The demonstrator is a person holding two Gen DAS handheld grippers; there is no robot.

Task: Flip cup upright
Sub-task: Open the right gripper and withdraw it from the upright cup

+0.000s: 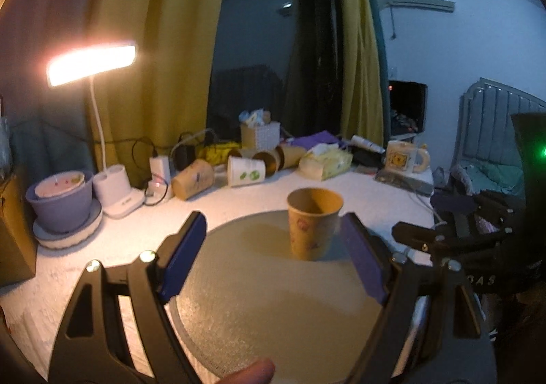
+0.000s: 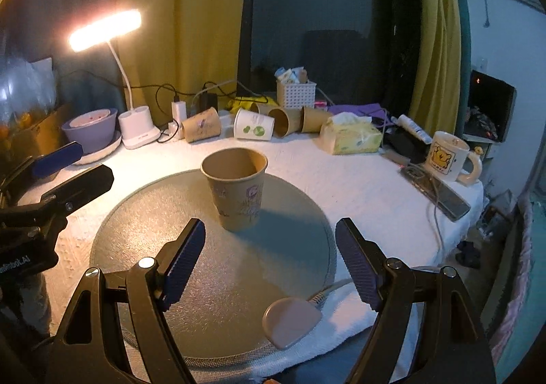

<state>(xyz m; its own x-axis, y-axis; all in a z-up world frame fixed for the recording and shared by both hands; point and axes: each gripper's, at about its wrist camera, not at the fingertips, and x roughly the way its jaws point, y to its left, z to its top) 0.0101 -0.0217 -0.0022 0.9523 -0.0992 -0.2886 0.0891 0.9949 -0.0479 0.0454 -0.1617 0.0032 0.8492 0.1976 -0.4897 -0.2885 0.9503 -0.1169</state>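
The left hand-held gripper is spread wide, its ribbed blue pads empty; the right hand-held gripper is equally wide and holds nothing. Just beyond both sets of fingertips, touching neither, the brown paper cup stands upright, mouth up, with faint printed drawings on its tapered wall. It rests on a round, pebbled grey mat laid over the white textured cloth of the counter. Farther back, several paper cups lie on their sides beside a lit desk lamp.
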